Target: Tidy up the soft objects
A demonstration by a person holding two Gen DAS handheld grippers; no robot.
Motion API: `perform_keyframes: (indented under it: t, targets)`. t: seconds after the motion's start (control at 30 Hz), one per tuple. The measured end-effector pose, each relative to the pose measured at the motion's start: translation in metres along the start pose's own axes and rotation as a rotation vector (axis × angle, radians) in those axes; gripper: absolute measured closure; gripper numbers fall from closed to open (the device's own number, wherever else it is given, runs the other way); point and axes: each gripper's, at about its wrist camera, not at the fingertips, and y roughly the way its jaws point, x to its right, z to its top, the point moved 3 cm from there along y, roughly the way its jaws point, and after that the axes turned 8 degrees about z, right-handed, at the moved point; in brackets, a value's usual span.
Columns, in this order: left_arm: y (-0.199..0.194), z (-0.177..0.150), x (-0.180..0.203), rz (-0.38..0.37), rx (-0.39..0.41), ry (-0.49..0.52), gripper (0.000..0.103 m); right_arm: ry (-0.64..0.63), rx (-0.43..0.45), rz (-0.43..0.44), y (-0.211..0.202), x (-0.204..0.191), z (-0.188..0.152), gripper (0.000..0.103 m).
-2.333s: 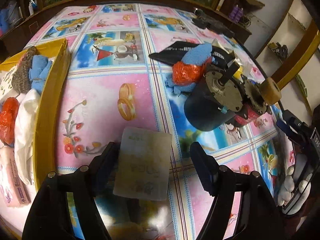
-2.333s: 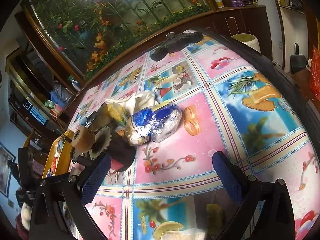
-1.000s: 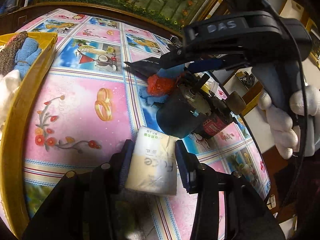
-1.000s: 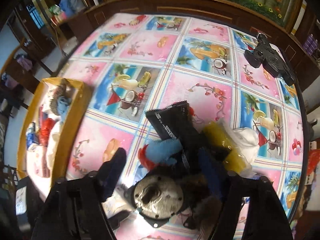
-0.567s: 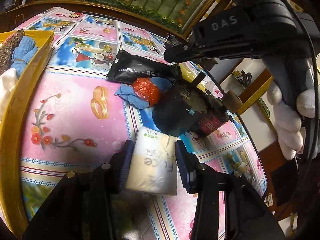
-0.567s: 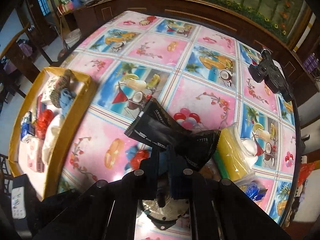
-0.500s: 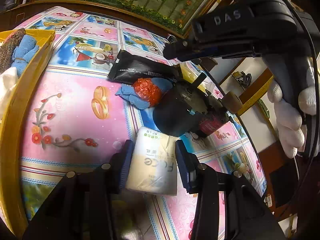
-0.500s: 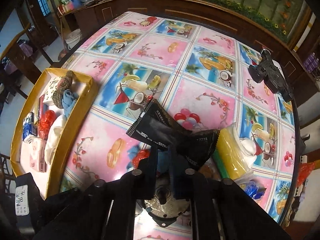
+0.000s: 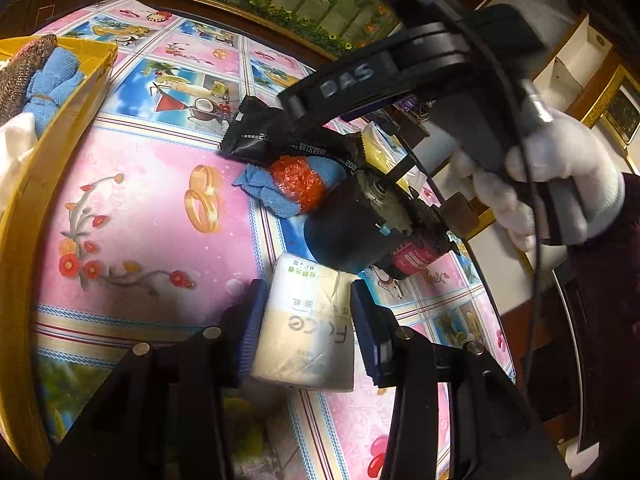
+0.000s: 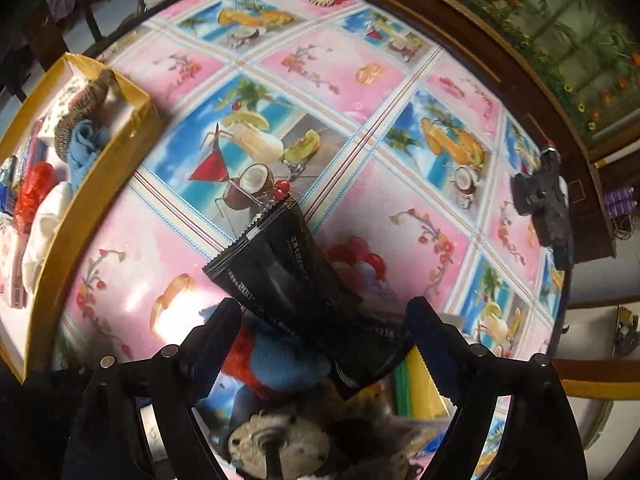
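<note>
Left gripper (image 9: 306,322) clamps tissue pack (image 9: 306,332). Right gripper (image 10: 324,320) jaws opening, black sachet (image 10: 288,276) loose between; sachet may slide off pile.

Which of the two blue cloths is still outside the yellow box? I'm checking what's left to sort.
The blue cloth lying on the table under the red mesh ball, beside the black packet. The other blue cloth already lies inside the yellow box.

Black motor (image 9: 352,236) on patterned tablecloth (image 9: 140,216); black gadget (image 10: 546,208) far edge.

Both wrist views look down closely, seemingly sharing the black sachet (image 9: 256,136).
</note>
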Motion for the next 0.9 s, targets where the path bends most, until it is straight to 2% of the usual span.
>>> perform_keyframes:
  t: [0.07, 0.1, 0.17, 0.2, 0.23, 0.4, 0.57, 0.77, 0.9]
  targets:
    - [0.0, 0.0, -0.001, -0.008, -0.001, -0.009, 0.063, -0.006, -0.039, -0.008, 0.018, 0.004, 0.005, 0.021]
    - [0.0, 0.001, -0.002, -0.011, -0.002, -0.012, 0.063, -0.003, -0.058, -0.002, 0.028, 0.005, 0.007, 0.026]
    - [0.0, 0.001, -0.002, -0.015, -0.002, -0.016, 0.063, 0.037, -0.043, 0.053, 0.031, 0.009, 0.012, 0.059]
    - [0.0, 0.001, -0.002, -0.016, -0.003, -0.016, 0.063, 0.051, -0.038, 0.062, 0.029, 0.011, 0.015, 0.068]
    - [0.0, 0.001, -0.002, -0.017, -0.003, -0.015, 0.063, 0.06, -0.029, 0.063, 0.027, 0.013, 0.016, 0.07]
    - [0.001, 0.001, -0.002, -0.026, -0.002, -0.014, 0.063, 0.102, 0.062, 0.057, -0.004, 0.02, 0.012, 0.072]
    - [-0.002, 0.002, -0.005, -0.025, 0.01, -0.028, 0.063, 0.143, 0.197, 0.059, -0.063, 0.016, -0.011, 0.073]
    - [-0.009, 0.005, -0.01, -0.049, 0.042, -0.062, 0.063, 0.191, 0.366, 0.115, -0.142, -0.001, -0.078, 0.073]
    - [-0.017, 0.007, -0.005, -0.076, 0.076, -0.043, 0.063, 0.194, 0.452, 0.155, -0.172, -0.023, -0.124, 0.074]
